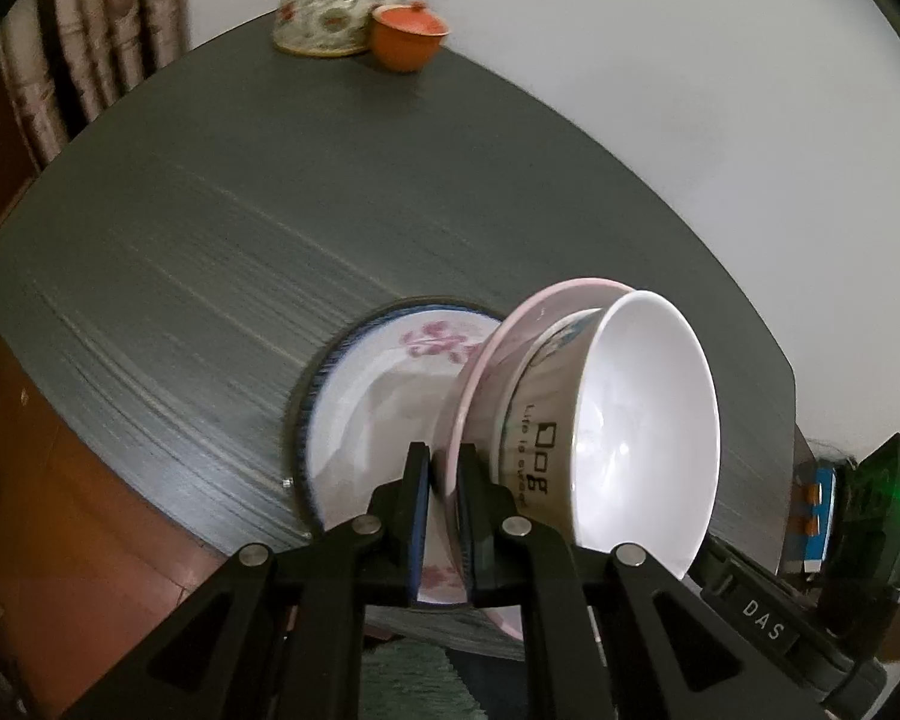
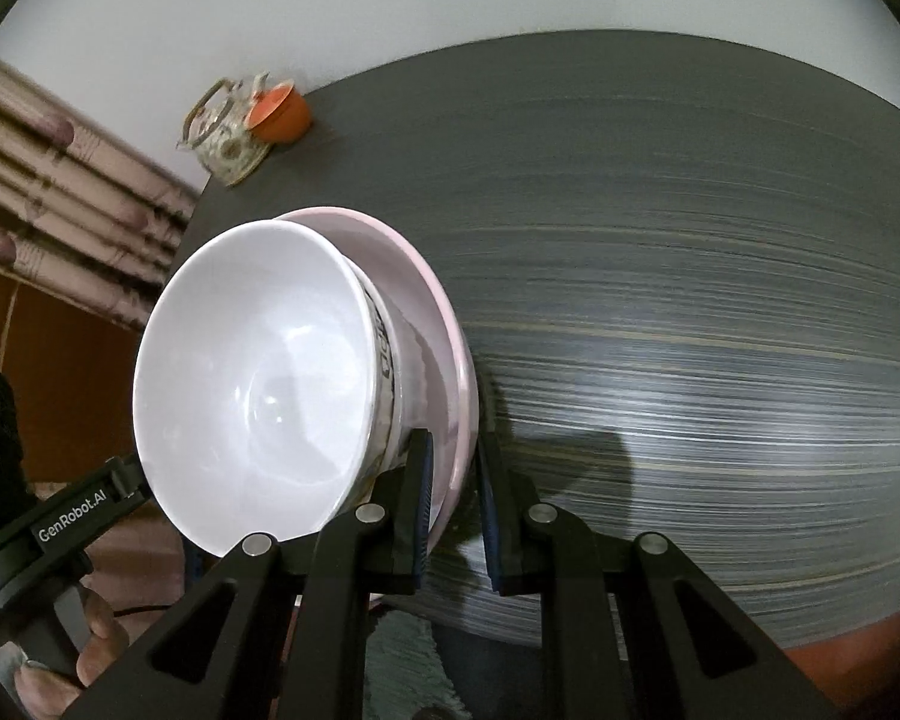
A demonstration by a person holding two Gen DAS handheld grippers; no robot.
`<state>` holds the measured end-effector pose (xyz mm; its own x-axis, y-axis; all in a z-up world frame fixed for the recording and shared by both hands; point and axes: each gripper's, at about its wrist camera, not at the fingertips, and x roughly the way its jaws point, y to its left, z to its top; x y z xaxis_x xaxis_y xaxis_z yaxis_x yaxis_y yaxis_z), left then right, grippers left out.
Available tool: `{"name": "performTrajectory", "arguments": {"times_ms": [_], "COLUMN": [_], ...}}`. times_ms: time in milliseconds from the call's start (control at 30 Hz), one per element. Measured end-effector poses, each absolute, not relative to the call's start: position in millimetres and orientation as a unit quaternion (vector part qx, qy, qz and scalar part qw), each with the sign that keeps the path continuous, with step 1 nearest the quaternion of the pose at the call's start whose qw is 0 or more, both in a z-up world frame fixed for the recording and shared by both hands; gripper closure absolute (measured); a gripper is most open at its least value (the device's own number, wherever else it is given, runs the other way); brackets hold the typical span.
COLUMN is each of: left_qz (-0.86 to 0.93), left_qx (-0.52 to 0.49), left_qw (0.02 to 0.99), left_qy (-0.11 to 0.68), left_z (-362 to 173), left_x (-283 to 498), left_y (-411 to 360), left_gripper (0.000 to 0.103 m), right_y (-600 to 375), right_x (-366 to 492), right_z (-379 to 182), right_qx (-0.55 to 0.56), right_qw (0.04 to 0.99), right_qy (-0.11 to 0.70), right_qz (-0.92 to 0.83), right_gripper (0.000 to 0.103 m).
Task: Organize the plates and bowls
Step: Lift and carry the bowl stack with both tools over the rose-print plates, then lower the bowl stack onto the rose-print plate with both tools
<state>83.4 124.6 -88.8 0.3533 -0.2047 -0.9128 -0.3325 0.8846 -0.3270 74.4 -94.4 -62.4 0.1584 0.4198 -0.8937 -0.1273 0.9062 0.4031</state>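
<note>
My left claw (image 1: pixel 444 480) and right claw (image 2: pixel 455 492) each clamp the pink plate (image 1: pixel 492 348) rim; a white bowl (image 1: pixel 642 426) with dark lettering sits on it.

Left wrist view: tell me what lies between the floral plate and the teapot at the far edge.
Nothing. In the left wrist view, only bare dark table runs from the floral plate to the teapot; the orange cup sits beside the teapot, not between.

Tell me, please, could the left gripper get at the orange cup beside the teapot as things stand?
Probably not yet: the left gripper is shut on the pink plate carrying the white bowl. The table toward the orange cup looks unobstructed.
</note>
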Motion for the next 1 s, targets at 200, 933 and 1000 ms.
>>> {"name": "performTrajectory", "arguments": {"times_ms": [200,933,1000], "left_qz": [0.047,0.049,0.047], "left_qx": [-0.245,-0.233,-0.227], "left_qw": [0.778,0.778,0.78], "left_qy": [0.576,0.581,0.581], "left_z": [-102,-107,-105], "left_x": [83,86,86], "left_y": [137,153,151], "left_gripper": [0.096,0.092,0.091], "right_y": [-75,-59,-58], "right_x": [74,79,79], "right_z": [-74,-88,-87], "right_qx": [0.103,0.092,0.081], "right_qw": [0.741,0.735,0.738], "right_qy": [0.637,0.648,0.646], "right_qz": [0.186,0.179,0.179], "right_gripper": [0.087,0.086,0.084]}}
